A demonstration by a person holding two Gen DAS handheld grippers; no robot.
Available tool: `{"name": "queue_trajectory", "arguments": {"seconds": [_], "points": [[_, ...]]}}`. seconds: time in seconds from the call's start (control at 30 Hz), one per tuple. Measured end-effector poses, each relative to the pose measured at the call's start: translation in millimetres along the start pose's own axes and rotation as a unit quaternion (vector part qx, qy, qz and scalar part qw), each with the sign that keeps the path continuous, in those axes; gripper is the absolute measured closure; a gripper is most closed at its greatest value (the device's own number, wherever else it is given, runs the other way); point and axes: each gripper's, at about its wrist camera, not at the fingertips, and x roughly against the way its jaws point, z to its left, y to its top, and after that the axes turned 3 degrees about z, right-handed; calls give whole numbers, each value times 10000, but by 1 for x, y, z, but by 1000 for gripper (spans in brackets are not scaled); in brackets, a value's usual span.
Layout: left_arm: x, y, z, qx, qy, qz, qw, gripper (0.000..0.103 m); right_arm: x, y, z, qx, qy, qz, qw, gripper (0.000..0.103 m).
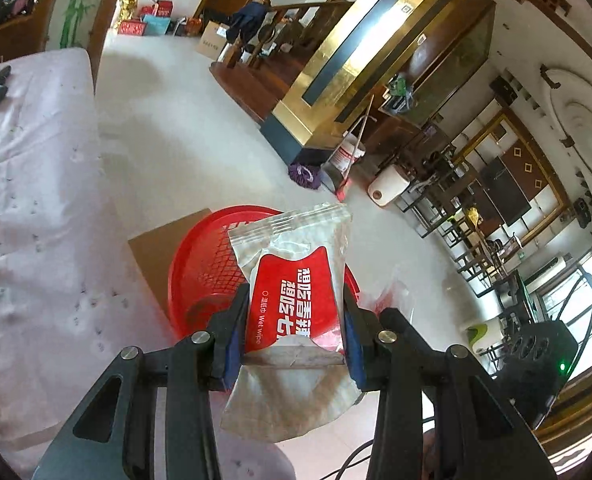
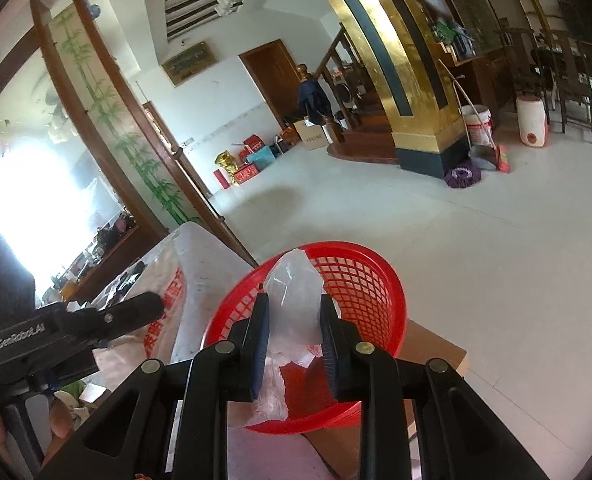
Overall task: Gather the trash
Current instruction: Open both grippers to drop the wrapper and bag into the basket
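Both grippers carry trash toward the red basket [image 2: 359,296] low in centre frame — the left gripper [image 1: 296,320] clamps a wet-wipe packet [image 1: 296,280], the right gripper [image 2: 294,332] pinches clear plastic wrap [image 2: 294,292] — nothing seems dropped in yet, so releasing remains.

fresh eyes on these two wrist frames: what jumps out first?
The red mesh plastic basket, standing on a brown cardboard sheet on the pale floor, sits right ahead of both grippers. The left gripper is clamped on a silver-and-red wet-wipe packet in front of the basket, and the right gripper pinches a crumpled clear plastic bag over its near rim. Behind, a gold-clad pillar dominates the room.
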Motion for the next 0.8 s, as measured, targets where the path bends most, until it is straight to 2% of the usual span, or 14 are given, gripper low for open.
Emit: {"name": "queue_trajectory", "arguments": {"seconds": [0.23, 0.3, 0.33, 0.37, 0.4, 0.47, 0.57, 0.67, 0.73, 0.8], "points": [[-28, 6, 3, 113, 116, 159, 9997, 63, -13, 3, -12, -85, -27, 124, 9999, 76], [-33, 6, 5, 151, 163, 203, 9995, 57, -17, 3, -13, -132, -13, 143, 9998, 73], [-32, 5, 7, 190, 184, 226, 9994, 49, -18, 4, -12, -141, -1, 165, 9998, 71], [-29, 5, 9, 219, 199, 216, 9993, 39, -18, 3, -12, -152, 27, 179, 9997, 61], [-24, 4, 10, 255, 207, 154, 9993, 35, -15, 4, -13, -178, 33, 149, 9997, 48], [-14, 5, 11, 239, 219, 45, 9995, 32, -9, 6, -13, -168, 13, 72, 9998, 40], [11, 2, 10, 188, 261, -107, 9994, 32, 4, 8, -9, -202, 43, -28, 9998, 40], [61, -13, 8, 71, 445, -453, 9980, 32, 24, 8, 4, -103, 143, -165, 9997, 40], [94, -24, 8, 7, 590, -626, 9963, 31, 39, 5, 19, 55, 222, -278, 9994, 36], [133, -40, 10, -33, 866, -837, 9927, 31, 53, 0, 37, 237, 321, -372, 9985, 25]]}}
